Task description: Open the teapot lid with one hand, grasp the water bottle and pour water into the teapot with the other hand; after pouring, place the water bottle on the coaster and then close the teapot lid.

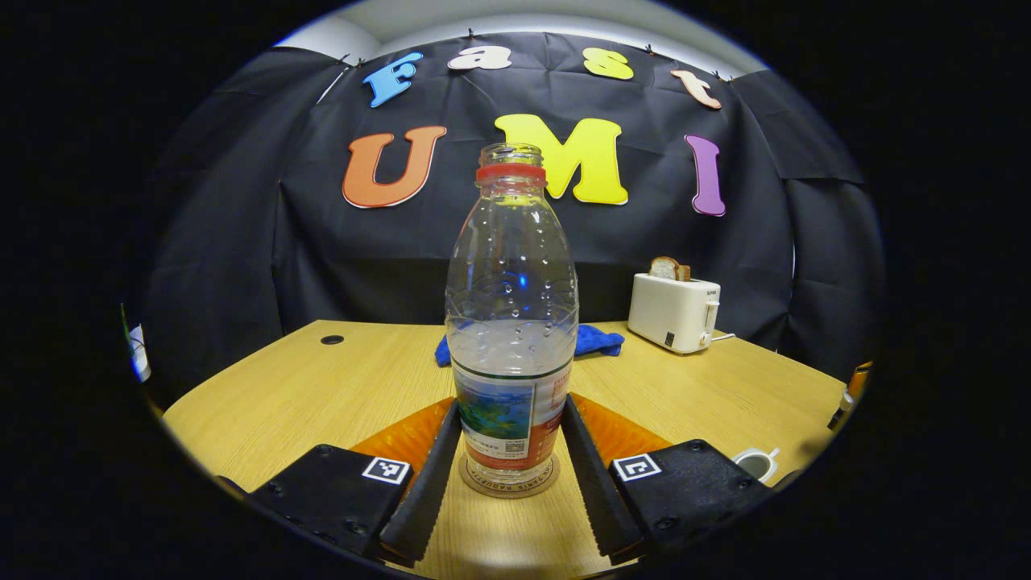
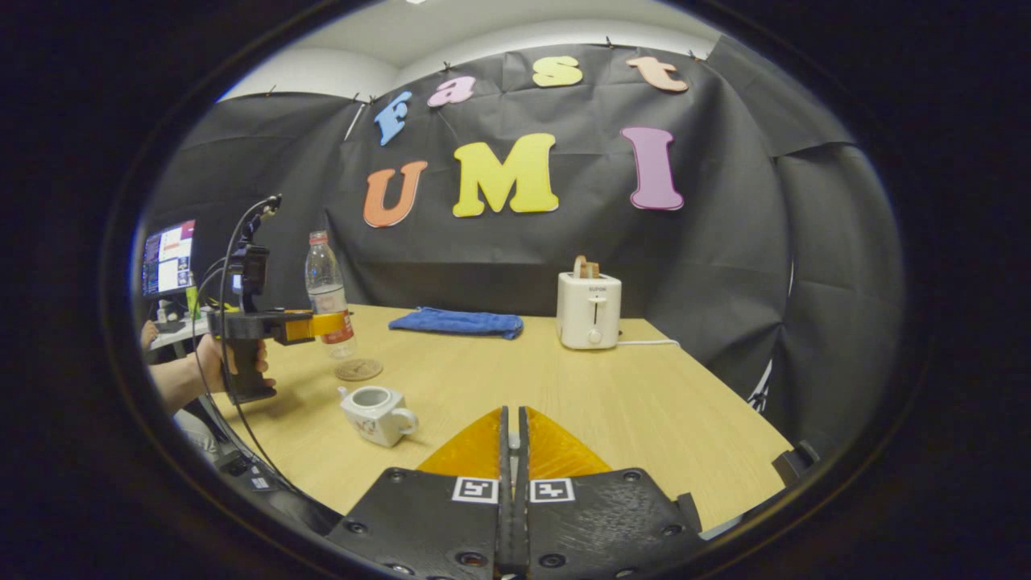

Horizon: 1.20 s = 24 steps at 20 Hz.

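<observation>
A clear, uncapped water bottle [image 1: 511, 322] with a red neck ring is about half full. It stands upright between the fingers of my left gripper [image 1: 509, 407], which is shut on its label. The round coaster [image 1: 509, 486] lies right under its base. In the right gripper view the bottle [image 2: 326, 294] hangs just over the coaster [image 2: 358, 369], held by the left gripper [image 2: 334, 324]. The white teapot [image 2: 376, 412] sits lidless on the table and is also seen at the lower right as the teapot [image 1: 755, 463]. My right gripper [image 2: 510, 415] is shut, with a small pale piece pinched at its tips.
A white toaster [image 2: 590, 310] with bread stands at the back of the wooden table [image 2: 644, 403], beside a folded blue cloth [image 2: 457, 322]. A person's hand [image 2: 211, 362] grips the left gripper's handle. A monitor [image 2: 167, 258] glows at far left.
</observation>
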{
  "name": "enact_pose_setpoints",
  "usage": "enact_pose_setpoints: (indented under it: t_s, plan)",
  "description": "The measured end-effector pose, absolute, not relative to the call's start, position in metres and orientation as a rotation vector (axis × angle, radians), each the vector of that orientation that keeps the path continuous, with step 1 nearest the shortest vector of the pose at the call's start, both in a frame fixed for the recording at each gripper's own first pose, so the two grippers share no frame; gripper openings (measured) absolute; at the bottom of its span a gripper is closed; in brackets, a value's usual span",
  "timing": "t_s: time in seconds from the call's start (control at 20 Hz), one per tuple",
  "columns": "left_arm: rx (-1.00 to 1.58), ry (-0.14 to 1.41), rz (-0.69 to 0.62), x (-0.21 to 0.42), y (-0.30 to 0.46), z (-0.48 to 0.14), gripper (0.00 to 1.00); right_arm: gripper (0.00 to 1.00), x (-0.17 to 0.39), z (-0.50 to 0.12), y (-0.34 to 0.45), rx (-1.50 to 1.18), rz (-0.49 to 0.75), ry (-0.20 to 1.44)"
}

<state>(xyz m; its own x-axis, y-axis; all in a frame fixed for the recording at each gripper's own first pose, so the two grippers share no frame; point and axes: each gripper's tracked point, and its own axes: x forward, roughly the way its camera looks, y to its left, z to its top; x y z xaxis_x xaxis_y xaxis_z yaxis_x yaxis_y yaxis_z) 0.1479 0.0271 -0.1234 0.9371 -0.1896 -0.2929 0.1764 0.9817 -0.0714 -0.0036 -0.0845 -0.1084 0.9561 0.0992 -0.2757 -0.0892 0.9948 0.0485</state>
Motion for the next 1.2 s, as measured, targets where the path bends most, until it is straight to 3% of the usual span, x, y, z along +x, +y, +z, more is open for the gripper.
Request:
enact_pose_setpoints:
  t_s: [1.2]
  plan:
    - [-0.035,0.364,-0.174,0.164,0.022,-0.155,0.80,0.00,-0.004,-0.118,-0.099,0.044,0.074,0.296]
